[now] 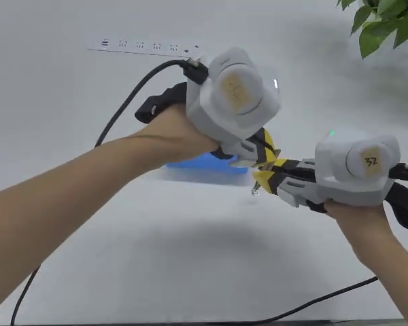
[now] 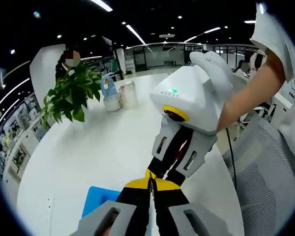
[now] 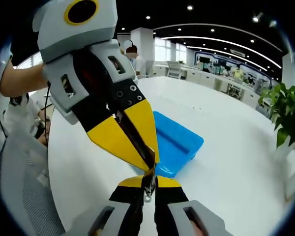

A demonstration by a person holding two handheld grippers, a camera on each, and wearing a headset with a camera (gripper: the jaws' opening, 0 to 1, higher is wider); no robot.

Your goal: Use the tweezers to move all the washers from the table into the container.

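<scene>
White desk (image 1: 190, 265) runs under everything, smooth and pale, in a big open office with strip lights on a dark ceiling. Nearest are the person's bare forearms, coming in from both lower corners of the head view. The left hand (image 1: 180, 132) grips the white body of the left claw (image 2: 150, 181) and the right hand (image 1: 357, 214) that of the right claw (image 3: 148, 184). Both are held above the desk and pointed at each other, so their yellow tips meet nose to nose. In the right gripper view a thin metal strip, the tweezers (image 3: 148, 192), sits pinched between the right claw's own jaws, which are drawn tight on it. The strip runs on up as a dark line between the yellow jaws of the left claw, which are pressed together on it too. Just behind and below the meeting tips lies the blue container (image 3: 187, 156), a shallow rectangular tray flat on the desk; in the head view the left claw covers part of it. A black cable (image 1: 132, 95) loops away from the left claw's housing across the desk. Farther back a white power strip (image 1: 144, 46) lies along the far side, and a green leafy plant (image 1: 384, 24) stands at the far right corner. A grey mesh chair (image 2: 265, 182) shows beside the desk in the left gripper view
</scene>
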